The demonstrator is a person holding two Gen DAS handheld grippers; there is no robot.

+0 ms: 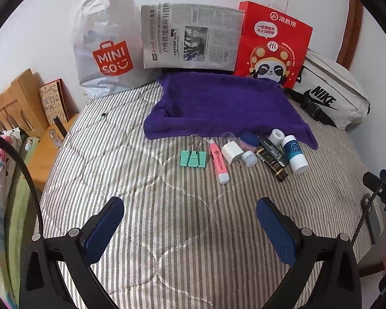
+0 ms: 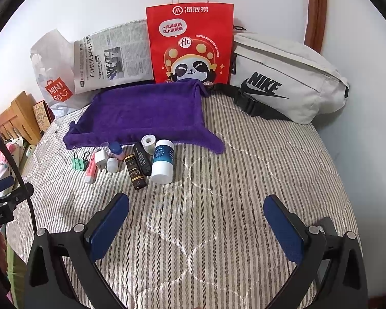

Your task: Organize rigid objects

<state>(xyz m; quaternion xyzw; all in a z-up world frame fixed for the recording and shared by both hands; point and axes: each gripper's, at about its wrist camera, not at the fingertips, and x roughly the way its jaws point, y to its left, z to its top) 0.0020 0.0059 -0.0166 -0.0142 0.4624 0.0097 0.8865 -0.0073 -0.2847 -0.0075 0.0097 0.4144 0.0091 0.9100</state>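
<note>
Both views look across a bed covered by a striped quilt [image 1: 115,154]. The left tongs [image 1: 190,216] fill the lower part of the left wrist view, blue pads spread wide with nothing between them, hanging above bare quilt. The right tongs [image 2: 196,213] sit low in the right wrist view, likewise spread and empty.

The small rigid objects lie in a loose row in the middle of the frame, just below the near edge of a purple towel [image 1: 218,103]. From left to right in the left wrist view: a mint-green binder clip [image 1: 193,158], a pink highlighter [image 1: 218,161] lying lengthwise, a white charger plug [image 1: 232,152], a small white-capped jar [image 1: 249,158], a blue-and-pink item [image 1: 248,140] behind it, two dark tubes [image 1: 272,155] side by side, a white tape roll [image 1: 276,136], and a white bottle with a teal label [image 1: 294,155] on its side. The plug, jar and tubes crowd close together; the clip lies slightly apart at the left end.

Along the wall at the top of the frame stand a white Miniso plastic bag [image 1: 105,43], a folded newspaper [image 1: 190,36], a red paper bag with a panda [image 1: 270,49] and a pale Nike waist bag [image 1: 334,95]. A wooden headboard [image 1: 10,103] is at the left edge.
</note>
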